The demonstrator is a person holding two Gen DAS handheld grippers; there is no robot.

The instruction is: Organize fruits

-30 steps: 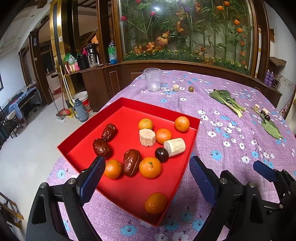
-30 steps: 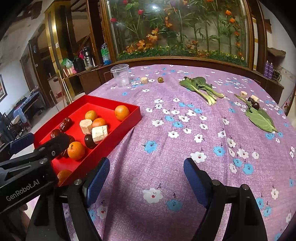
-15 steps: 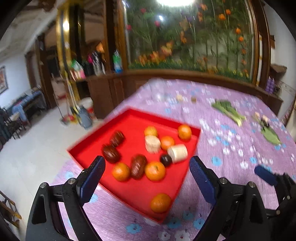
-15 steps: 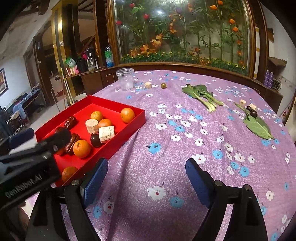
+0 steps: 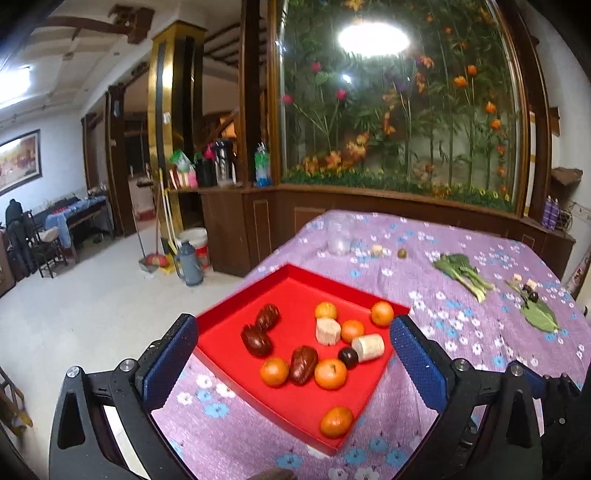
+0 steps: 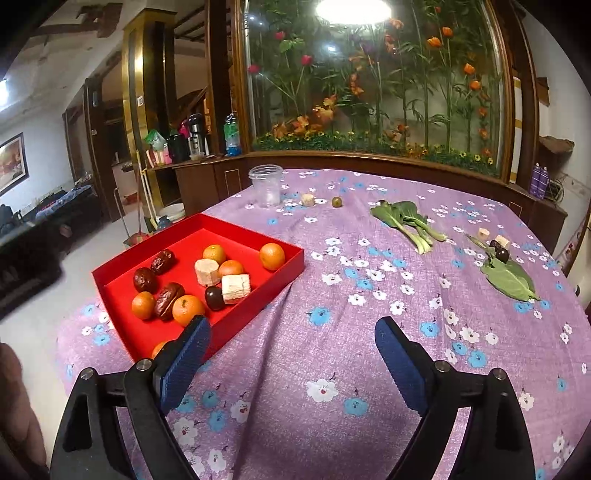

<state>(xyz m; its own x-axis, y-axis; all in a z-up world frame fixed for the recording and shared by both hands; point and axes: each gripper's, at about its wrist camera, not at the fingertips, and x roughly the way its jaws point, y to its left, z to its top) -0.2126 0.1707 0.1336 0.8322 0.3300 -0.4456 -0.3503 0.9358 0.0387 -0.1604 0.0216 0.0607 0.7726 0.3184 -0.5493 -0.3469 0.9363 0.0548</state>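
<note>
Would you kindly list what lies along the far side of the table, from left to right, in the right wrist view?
Clear plastic cup → pale cut chunk → small green fruit → leafy greens → large green leaf with a dark round fruit at its far end.

Behind the purple floral cloth [image 6: 332, 332]: a curved glass case of artificial flowers [image 6: 373, 81], lamp glare [image 6: 352, 9] on the glass, wood cabinet [image 6: 207, 181] below left with bottle [image 6: 232, 134], flasks [image 6: 194, 134] and packets. On the cloth, far side: clear plastic cup [image 6: 266, 184], bok choy [image 6: 406, 219] lying flat, a large green leaf [image 6: 508, 278] near the right edge. Left, on the pale floor: broom [image 5: 157, 254], grey jug [image 5: 188, 264], white bucket [image 5: 195, 240], gold pillar [image 5: 171, 122], framed picture [image 5: 18, 160] on the wall, chair and table with blue cloth [image 5: 62, 218].
</note>
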